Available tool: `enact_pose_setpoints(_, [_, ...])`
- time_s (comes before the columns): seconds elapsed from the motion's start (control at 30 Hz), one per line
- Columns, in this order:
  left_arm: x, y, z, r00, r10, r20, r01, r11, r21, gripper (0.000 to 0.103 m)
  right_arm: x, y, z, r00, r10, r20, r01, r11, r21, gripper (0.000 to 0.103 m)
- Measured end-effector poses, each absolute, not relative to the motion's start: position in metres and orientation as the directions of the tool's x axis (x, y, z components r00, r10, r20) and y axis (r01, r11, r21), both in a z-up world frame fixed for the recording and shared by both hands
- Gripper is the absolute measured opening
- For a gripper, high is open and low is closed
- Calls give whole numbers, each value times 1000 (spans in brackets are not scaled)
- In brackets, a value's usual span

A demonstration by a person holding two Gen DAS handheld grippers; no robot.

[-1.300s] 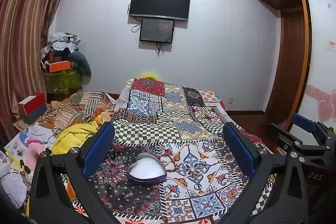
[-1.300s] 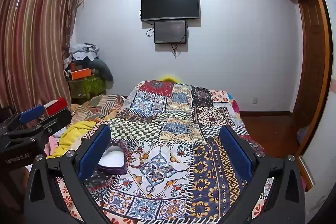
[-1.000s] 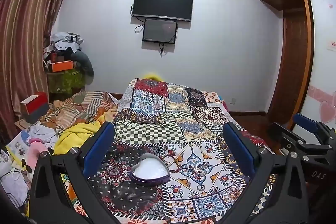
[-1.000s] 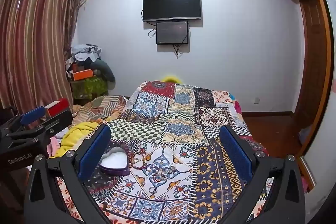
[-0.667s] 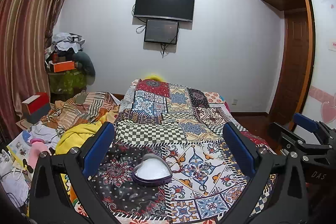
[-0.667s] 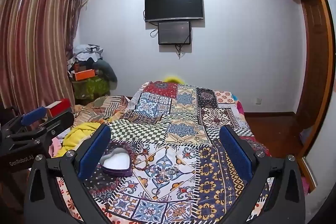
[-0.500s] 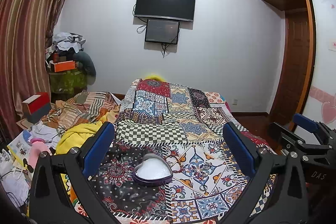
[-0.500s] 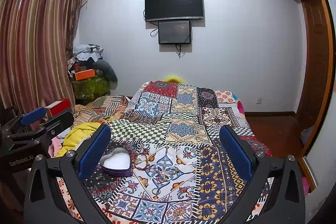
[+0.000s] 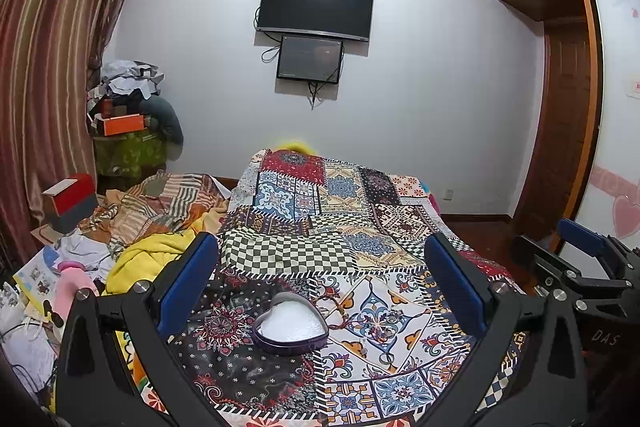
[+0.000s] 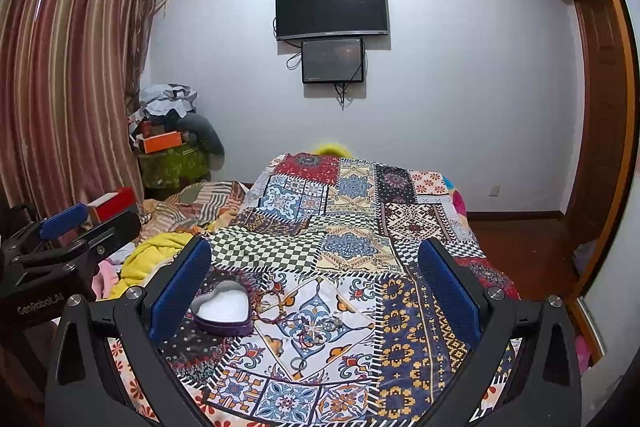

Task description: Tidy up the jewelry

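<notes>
So I'm basically at the starting line here. The heart-shaped tin sits open near the front edge of the bed, toward its left side, and as far as I can see there's only white padding in it. All the jewelry is loose on the quilt just right of the tin: a red string bracelet almost touching the tin's rim, a little pile of rings a bit further right, and one single ring closer to the front edge. Some of it is too small to make out properly against that busy pattern. So nothing sorted yet, everything left to do, I'd say.

My left gripper hangs above the tin with its jaws spread wide and nothing in them. The right gripper is the same, wide and empty, hovering over the jewelry patch.

Compared with a second or so ago, both views have panned a bit: the tin has slid rightward in each picture, so I've been swinging slightly left. Jaws haven't changed, and nothing on the bed has moved.
</notes>
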State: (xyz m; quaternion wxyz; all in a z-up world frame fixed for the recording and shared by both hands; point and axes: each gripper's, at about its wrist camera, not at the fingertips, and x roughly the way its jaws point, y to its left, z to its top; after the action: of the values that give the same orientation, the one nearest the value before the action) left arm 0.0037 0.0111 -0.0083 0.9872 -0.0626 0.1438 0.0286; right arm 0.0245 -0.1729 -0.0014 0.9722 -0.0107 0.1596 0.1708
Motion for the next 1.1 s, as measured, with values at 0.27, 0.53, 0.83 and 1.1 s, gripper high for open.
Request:
enact_pose_setpoints(0.27, [2, 9, -3, 957, 40, -288, -77, 990, -119, 103, 23, -174, -3, 890, 329, -316, -335, 942, 38, 103])
enact_pose_setpoints(0.53, [2, 12, 1, 957, 42, -287, -78, 990, -116, 103, 23, -174, -3, 890, 329, -316, -335, 942, 37, 103])
enact_pose_setpoints(0.83, [0, 7, -1, 957, 44, -285, -79, 990, -114, 103, 23, -175, -3, 889, 328, -318, -334, 942, 36, 103])
enact_pose_setpoints(1.1, [1, 7, -2, 957, 43, -288, -79, 990, -115, 103, 23, -175, -3, 888, 327, -322, -336, 941, 32, 103])
